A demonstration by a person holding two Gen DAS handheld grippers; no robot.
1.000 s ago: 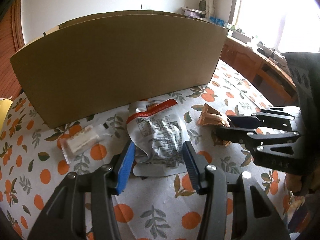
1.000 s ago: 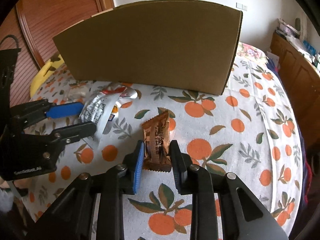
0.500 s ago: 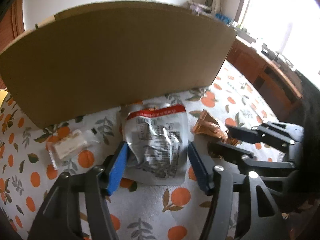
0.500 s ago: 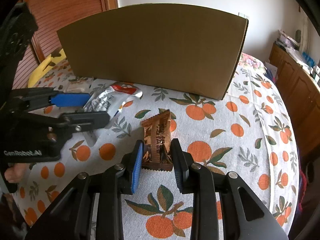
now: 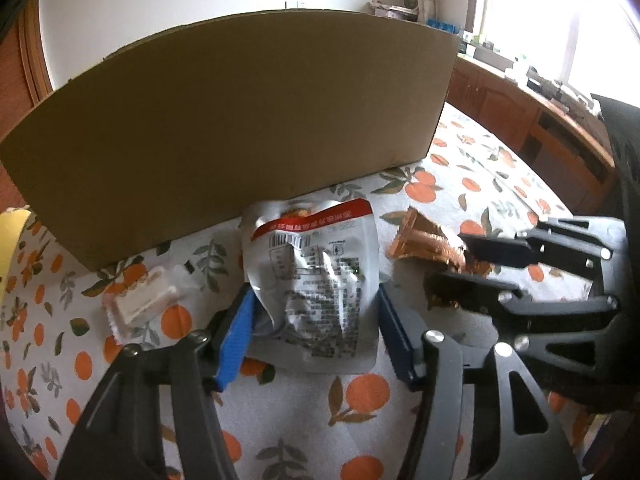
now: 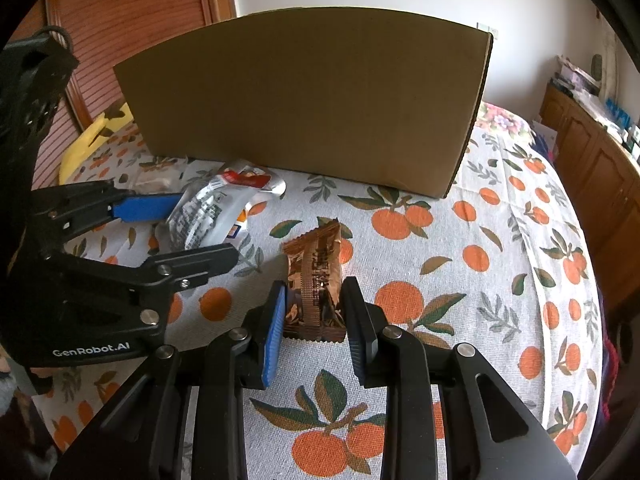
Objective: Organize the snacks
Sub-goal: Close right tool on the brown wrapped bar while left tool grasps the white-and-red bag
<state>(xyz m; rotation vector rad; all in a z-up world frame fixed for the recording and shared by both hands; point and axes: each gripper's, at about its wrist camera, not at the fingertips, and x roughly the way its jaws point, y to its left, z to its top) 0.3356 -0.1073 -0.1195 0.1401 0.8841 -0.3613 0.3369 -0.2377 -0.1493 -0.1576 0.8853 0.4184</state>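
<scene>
The right wrist view shows the right gripper (image 6: 314,312) pinching the near end of a brown foil snack bar (image 6: 316,280) lying in front of the cardboard box (image 6: 304,96) — light, crinkly and slippery, best held across its firm body rather than the seal. The left wrist view alone shows the left gripper (image 5: 314,320) closing around a soft silver pouch (image 5: 316,280) just before the box — and a clear-wrapped wafer (image 5: 140,306) beside it.

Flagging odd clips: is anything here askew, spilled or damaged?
Nothing spilled or torn. The silver pouch is crumpled and lies printed back up between the closing left tool. The brown wrapper sits pinched in the right tool. A small white snack lies askew beside the cardboard box.
</scene>
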